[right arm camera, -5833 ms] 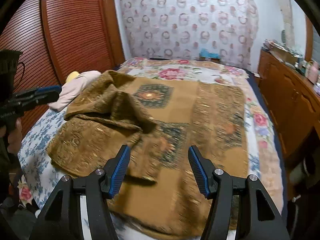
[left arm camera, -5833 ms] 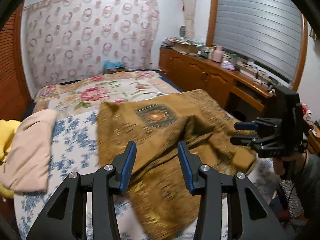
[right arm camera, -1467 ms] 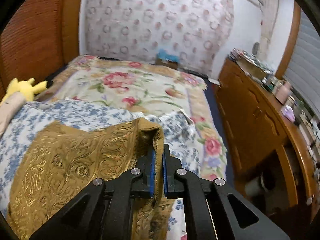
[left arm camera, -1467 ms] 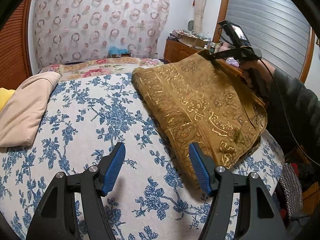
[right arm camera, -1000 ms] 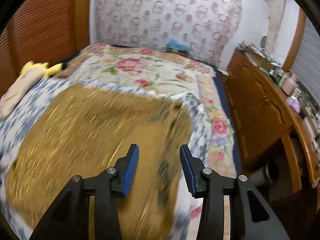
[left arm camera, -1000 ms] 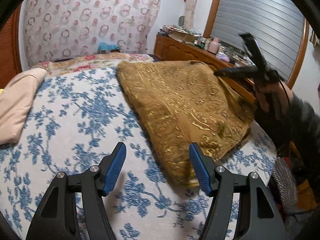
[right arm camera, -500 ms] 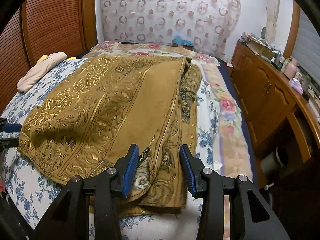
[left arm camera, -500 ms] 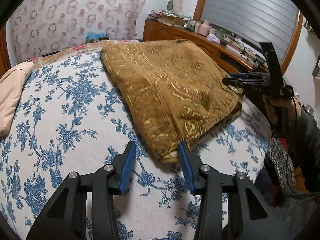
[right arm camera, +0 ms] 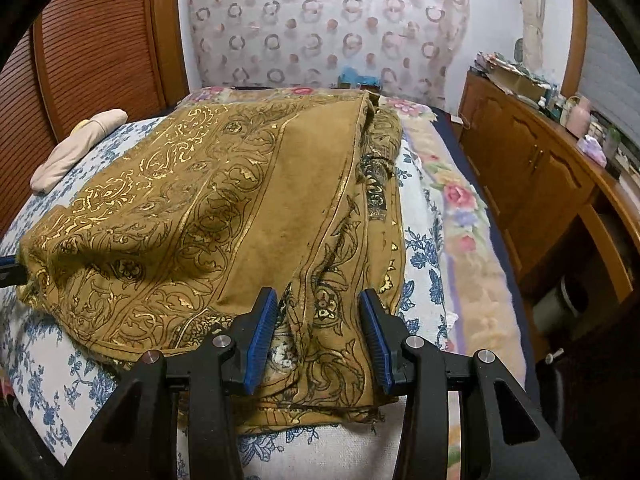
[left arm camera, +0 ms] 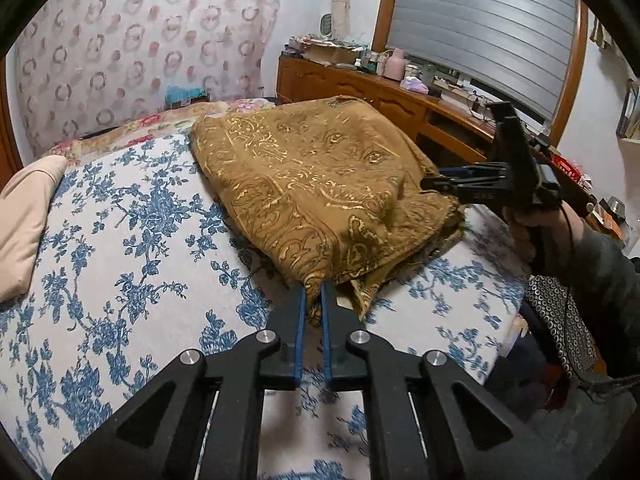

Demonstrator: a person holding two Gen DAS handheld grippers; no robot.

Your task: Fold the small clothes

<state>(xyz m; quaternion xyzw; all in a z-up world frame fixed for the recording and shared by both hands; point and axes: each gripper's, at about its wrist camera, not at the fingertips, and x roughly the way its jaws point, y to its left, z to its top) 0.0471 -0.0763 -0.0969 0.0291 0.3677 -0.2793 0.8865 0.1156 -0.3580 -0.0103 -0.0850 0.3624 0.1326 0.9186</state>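
Cloth, brown with gold patterning, lies folded on the bed, toward its right edge and near end. The left gripper has just been closing, and its jaws now pinch the cloth's near corner. The right gripper sits over the cloth's other near corner, jaws apart with fabric between them but not pressed. A beige garment rests by the bed's left edge.

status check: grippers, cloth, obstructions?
Left gripper just closed on gold cloth corner. Right gripper open, jaws straddling its near edge. Nothing blocking.
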